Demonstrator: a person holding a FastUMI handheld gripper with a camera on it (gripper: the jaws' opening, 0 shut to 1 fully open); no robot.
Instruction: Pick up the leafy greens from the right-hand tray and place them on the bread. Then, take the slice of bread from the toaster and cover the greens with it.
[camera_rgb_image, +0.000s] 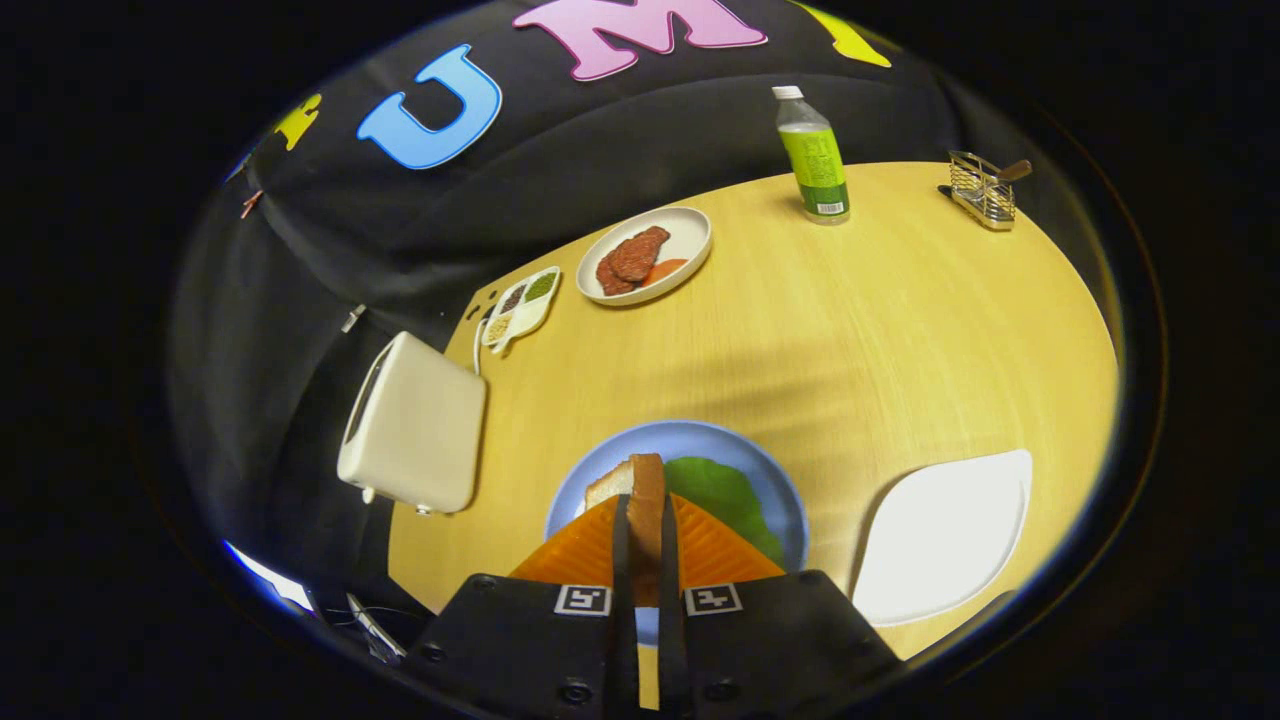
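Currently claw (645, 560) pinches bread slice (640, 495) on edge above greens (725, 495) on blue plate (770, 480) — light, soft, crumbly; both fingers squeezing it, gentle grip only.

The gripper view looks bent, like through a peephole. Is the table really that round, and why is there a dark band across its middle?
Gripper view: a fisheye lens bulges the table and leans the bottle; its true shape can't be told. The band looks like a soft shadow. The fingers, shut on the bread slice, look oversized up close.
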